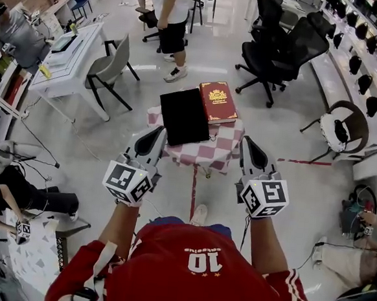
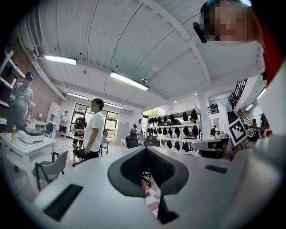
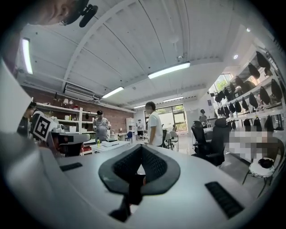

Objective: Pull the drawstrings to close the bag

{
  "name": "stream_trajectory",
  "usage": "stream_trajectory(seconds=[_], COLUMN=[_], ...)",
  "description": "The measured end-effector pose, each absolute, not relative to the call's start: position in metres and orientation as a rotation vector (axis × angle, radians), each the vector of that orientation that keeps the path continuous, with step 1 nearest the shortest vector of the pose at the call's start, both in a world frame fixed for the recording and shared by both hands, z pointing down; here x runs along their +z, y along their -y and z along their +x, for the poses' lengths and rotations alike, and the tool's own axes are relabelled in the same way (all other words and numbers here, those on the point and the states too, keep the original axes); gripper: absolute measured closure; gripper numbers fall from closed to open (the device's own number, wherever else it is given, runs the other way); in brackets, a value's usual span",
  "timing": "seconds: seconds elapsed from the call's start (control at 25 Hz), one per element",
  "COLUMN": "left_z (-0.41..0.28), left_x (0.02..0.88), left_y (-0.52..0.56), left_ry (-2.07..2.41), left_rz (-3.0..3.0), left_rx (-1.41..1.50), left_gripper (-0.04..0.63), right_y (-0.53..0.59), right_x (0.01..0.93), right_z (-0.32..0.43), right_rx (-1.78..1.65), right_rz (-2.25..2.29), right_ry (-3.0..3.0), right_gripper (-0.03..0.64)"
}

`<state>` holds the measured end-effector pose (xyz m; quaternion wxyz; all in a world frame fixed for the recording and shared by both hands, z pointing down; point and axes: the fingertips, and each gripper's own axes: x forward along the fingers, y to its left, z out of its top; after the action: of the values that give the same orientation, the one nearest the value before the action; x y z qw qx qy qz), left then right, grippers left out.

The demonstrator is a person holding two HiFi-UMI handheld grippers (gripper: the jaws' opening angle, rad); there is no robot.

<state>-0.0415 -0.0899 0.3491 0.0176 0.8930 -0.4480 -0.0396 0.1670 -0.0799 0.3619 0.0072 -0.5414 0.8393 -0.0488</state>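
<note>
None of the closing is done yet: your left tongs and right tongs are both pressed together on nothing, just short of the checkered surface. There the black bag lies flat beside a red book, its drawstrings not yet taken.

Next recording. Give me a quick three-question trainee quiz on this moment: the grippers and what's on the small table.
1. True or false: the left gripper is gripping the black bag.
2. What lies beside the bag on the checkered table? A) red book B) mug C) laptop
3. Fill in: the right gripper has its jaws ____.
Key: 1 false, it is short of the table and empty; 2 A; 3 shut.
</note>
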Motion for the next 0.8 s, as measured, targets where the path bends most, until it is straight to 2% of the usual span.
stream_trajectory(seconds=[0.32, 0.8], left_z=[-0.042, -0.063], left_x=[0.361, 0.359], left_y=[0.122, 0.16], left_ry=[1.456, 1.429], left_rz=[2.726, 2.736], left_rx=[-0.076, -0.061], left_gripper=[0.589, 0.589], right_y=[0.12, 0.156], right_x=[0.376, 0.37], right_z=[0.166, 0.123], right_rx=[-0.203, -0.167], right_rz=[-1.619, -1.544], right_ry=[-2.661, -2.745], right_gripper=[0.603, 0.598])
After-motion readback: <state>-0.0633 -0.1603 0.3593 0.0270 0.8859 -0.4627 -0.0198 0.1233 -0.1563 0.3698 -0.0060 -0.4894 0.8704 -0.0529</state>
